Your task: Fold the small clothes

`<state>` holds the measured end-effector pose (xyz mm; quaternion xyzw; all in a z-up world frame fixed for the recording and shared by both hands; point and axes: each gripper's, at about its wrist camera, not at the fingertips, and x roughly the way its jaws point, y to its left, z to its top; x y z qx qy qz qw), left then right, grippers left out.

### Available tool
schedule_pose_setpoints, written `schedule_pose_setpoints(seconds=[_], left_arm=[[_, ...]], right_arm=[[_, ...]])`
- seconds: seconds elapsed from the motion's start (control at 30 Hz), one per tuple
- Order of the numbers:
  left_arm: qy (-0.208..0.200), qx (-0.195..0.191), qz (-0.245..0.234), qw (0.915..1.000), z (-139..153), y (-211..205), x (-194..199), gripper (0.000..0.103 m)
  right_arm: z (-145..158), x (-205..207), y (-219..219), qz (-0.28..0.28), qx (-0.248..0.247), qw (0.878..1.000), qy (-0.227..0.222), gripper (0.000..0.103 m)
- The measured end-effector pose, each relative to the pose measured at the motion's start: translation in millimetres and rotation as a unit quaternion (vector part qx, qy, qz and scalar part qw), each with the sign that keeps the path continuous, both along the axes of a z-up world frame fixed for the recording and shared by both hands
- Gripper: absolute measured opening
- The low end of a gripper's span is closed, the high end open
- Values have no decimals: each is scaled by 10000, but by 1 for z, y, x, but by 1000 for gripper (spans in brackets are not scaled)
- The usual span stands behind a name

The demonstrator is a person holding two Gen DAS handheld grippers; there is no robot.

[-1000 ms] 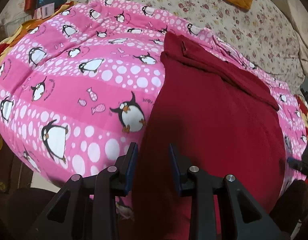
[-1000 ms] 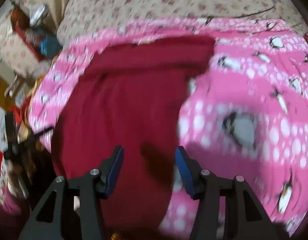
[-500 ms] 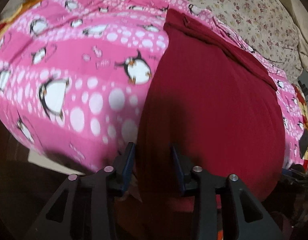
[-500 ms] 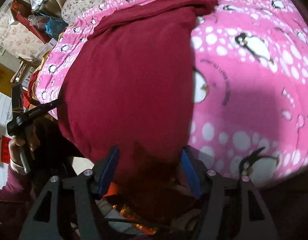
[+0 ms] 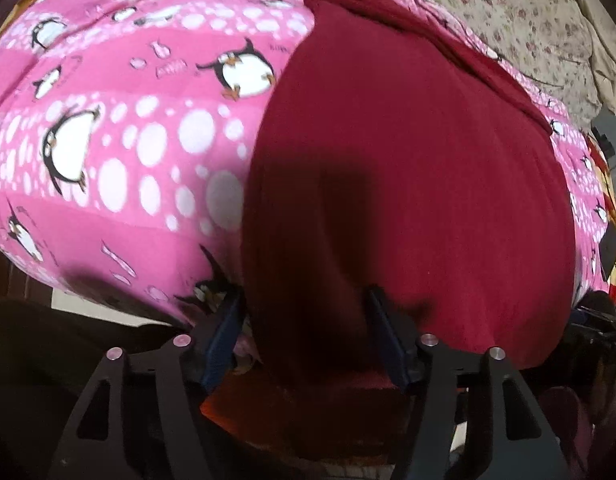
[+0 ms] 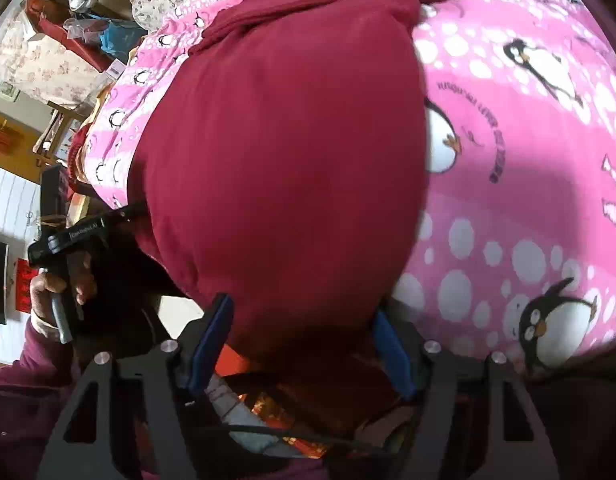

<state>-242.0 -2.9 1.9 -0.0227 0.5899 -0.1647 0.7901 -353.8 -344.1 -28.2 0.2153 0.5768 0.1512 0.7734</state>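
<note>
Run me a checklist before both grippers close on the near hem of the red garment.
1. Left gripper jaws, which have just been opening, stand apart: ok.
2. Right gripper jaws, also just opening, stand apart: ok.
3. Red garment lies spread flat on the pink penguin blanket: ok.
4. Near hem sits between each pair of fingers: ok in both wrist views.
5. Only one cloth layer between the jaws: cannot tell, the hem is in shadow.
6. Blanket clear of the left jaws: cannot tell, its edge lies right beside the outer finger.
</note>
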Motion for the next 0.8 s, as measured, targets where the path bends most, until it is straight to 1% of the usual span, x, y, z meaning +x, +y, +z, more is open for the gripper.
schedule_pose_setpoints(seconds=[0.07, 0.2, 0.23, 0.27, 0.3, 0.33, 0.37, 0.4, 0.5, 0.57, 0.6, 0.63, 0.73, 0.8], left_arm=[[63, -105, 51, 9999, -1, 2, 1, 42], [186, -189, 132, 9996, -3, 5, 3, 42], [184, -186, 117, 9996, -2, 7, 2, 41], [190, -189, 77, 9996, -1, 7, 1, 34], [215, -197, 55, 9996, -1, 4, 2, 23], [292, -289, 10, 9992, 1, 3, 2, 16], [371, -433, -43, 9984, 2, 5, 1, 0], [435, -557, -98, 9975, 7, 6, 0, 0], [346, -743, -263, 9963, 26, 10, 0, 0], [172, -897, -268, 9955, 45, 14, 5, 0], [29, -1045, -245, 9942, 59, 15, 11, 0], [-40, -1128, -236, 9933, 66, 16, 15, 0], [-463, -1385, -211, 9891, 98, 9, 37, 0], [-670, -1444, -184, 9871, 110, 2, 54, 0]], right_arm=[[-2, -1, 0, 65, 55, 9999, 127, 73], [-8, -1, 1, -26, 136, 9998, 109, 73], [-9, -1, 2, -27, 143, 9998, 94, 70], [-9, -1, 6, 35, 102, 9999, 69, 61], [-8, -2, 7, 84, 109, 9999, 45, 39], [-7, -2, 7, 82, 244, 9997, 4, 12], [-6, -2, 4, 53, 460, 9989, -32, 11], [-4, -3, 3, 45, 600, 9982, -64, 11], [13, -2, 1, 114, 927, 9951, -327, 11], [33, 1, -6, 35, 1290, 9895, -649, 11], [42, 3, -11, -22, 1452, 9862, -800, 11], [50, 7, -15, -73, 1555, 9834, -934, 10], [72, 26, -29, -279, 1652, 9773, -1299, 10], [83, 41, -36, -392, 1595, 9748, -1507, 10]])
